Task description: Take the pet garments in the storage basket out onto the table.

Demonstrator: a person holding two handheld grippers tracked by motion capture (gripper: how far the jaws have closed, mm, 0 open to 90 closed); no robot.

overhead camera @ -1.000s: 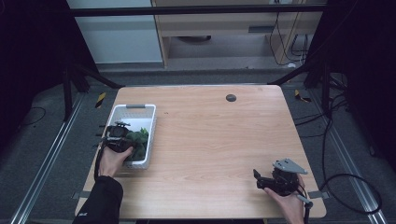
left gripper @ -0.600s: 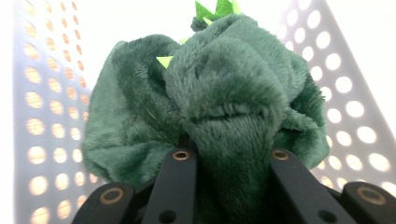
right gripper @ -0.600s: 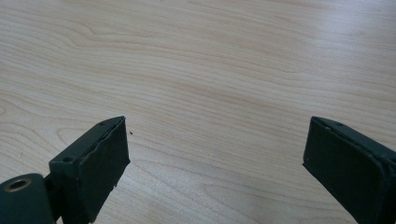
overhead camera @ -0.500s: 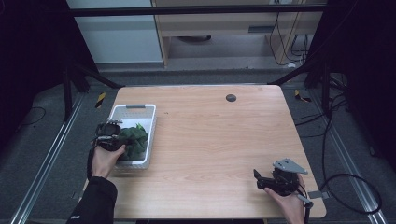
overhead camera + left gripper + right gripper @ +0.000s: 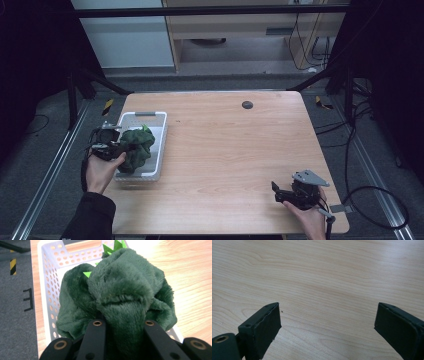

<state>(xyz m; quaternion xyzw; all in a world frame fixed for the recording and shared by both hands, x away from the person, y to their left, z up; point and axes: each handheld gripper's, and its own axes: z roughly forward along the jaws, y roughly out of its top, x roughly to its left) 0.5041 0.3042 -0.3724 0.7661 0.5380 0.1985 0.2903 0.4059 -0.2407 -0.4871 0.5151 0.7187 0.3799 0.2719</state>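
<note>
A dark green plush toy [image 5: 136,147] with bright green spikes hangs just above the white perforated basket [image 5: 145,115] at the table's left side. My left gripper [image 5: 120,148] is shut on it from the left, the hand beside the basket's outer wall. In the left gripper view the two black jaws pinch a fold of the plush toy [image 5: 120,290], with the basket [image 5: 50,277] below and behind it. Near the front right corner my right gripper [image 5: 278,193] rests low over the wood. Its jaws stand wide open in the right gripper view [image 5: 327,322], with bare tabletop between them.
The wooden table [image 5: 240,150] has a small black round cap [image 5: 247,104] near its far edge. Metal rails and cables run along the floor on both sides. A yellow-and-black marker [image 5: 107,106] lies on the floor at the far left.
My left gripper has risen and drifted a little left, lifting the plush toy up from the basket. The right gripper has stayed where it was.
</note>
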